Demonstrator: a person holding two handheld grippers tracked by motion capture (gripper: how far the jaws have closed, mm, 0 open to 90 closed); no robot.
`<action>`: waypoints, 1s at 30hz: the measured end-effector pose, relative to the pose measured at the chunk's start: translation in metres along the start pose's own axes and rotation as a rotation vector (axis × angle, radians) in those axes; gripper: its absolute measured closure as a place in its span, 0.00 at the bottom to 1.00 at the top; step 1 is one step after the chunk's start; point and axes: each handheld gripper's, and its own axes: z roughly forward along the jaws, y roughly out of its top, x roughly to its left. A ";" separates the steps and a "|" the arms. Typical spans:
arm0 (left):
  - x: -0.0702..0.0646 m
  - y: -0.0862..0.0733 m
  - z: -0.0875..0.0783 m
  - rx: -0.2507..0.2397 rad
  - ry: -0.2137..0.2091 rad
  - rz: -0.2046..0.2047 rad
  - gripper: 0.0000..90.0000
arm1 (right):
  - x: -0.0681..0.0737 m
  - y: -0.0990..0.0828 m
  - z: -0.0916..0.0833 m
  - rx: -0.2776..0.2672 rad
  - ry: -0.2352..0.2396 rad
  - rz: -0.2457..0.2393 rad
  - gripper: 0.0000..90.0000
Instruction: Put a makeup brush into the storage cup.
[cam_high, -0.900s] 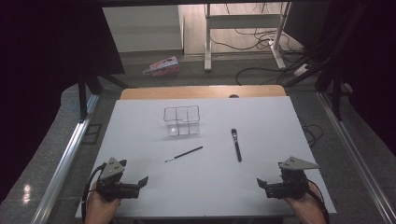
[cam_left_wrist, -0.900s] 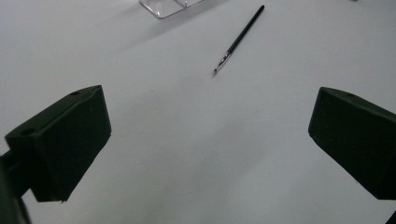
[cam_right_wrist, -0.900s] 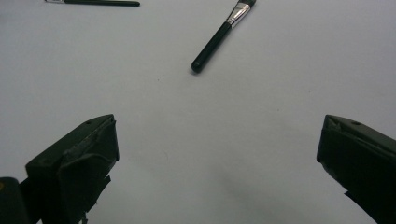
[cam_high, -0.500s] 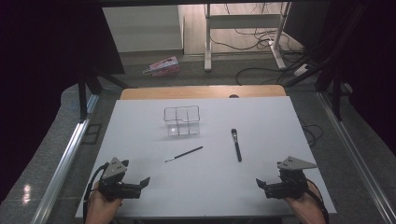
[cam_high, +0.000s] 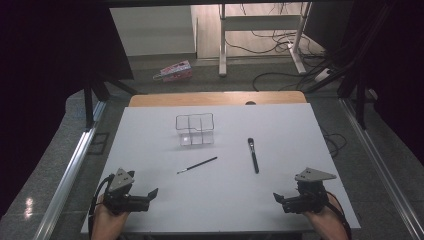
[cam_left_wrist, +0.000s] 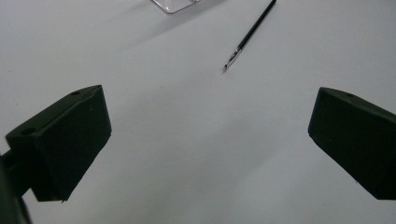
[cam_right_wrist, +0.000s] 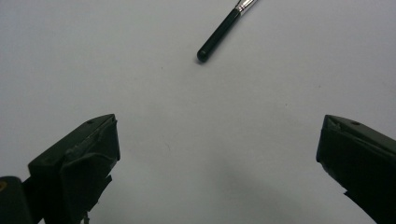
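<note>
On the white table (cam_high: 150, 135) stands a clear box with compartments (cam_high: 195, 130), and its corner shows in the left gripper view (cam_left_wrist: 175, 4). A thin black brush (cam_high: 197, 165) (cam_left_wrist: 252, 32) lies in front of the box. A thicker black brush (cam_high: 253, 155) lies to its right, and its handle end (cam_right_wrist: 219, 35) shows in the right gripper view. My left gripper (cam_high: 150, 196) (cam_left_wrist: 210, 107) rests near the front left corner, open, with nothing between its jaws. My right gripper (cam_high: 277, 200) (cam_right_wrist: 219, 126) rests near the front right corner, open, with bare table between its jaws.
A wooden strip (cam_high: 215, 98) borders the table's far edge. Metal rails (cam_high: 70, 170) run along both sides. On the floor beyond lie a pink package (cam_high: 173, 71), desk legs (cam_high: 222, 45) and cables (cam_high: 280, 75).
</note>
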 end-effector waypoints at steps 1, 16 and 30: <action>0.000 0.000 0.000 0.000 0.000 0.001 0.00 | 0.000 0.000 0.000 0.006 0.001 0.001 0.00; -0.003 -0.002 0.000 0.017 -0.005 0.028 0.00 | -0.003 0.005 0.001 0.020 -0.004 0.006 0.00; -0.001 -0.002 -0.001 0.011 0.016 0.013 0.00 | -0.008 0.020 -0.002 0.028 0.023 -0.004 0.00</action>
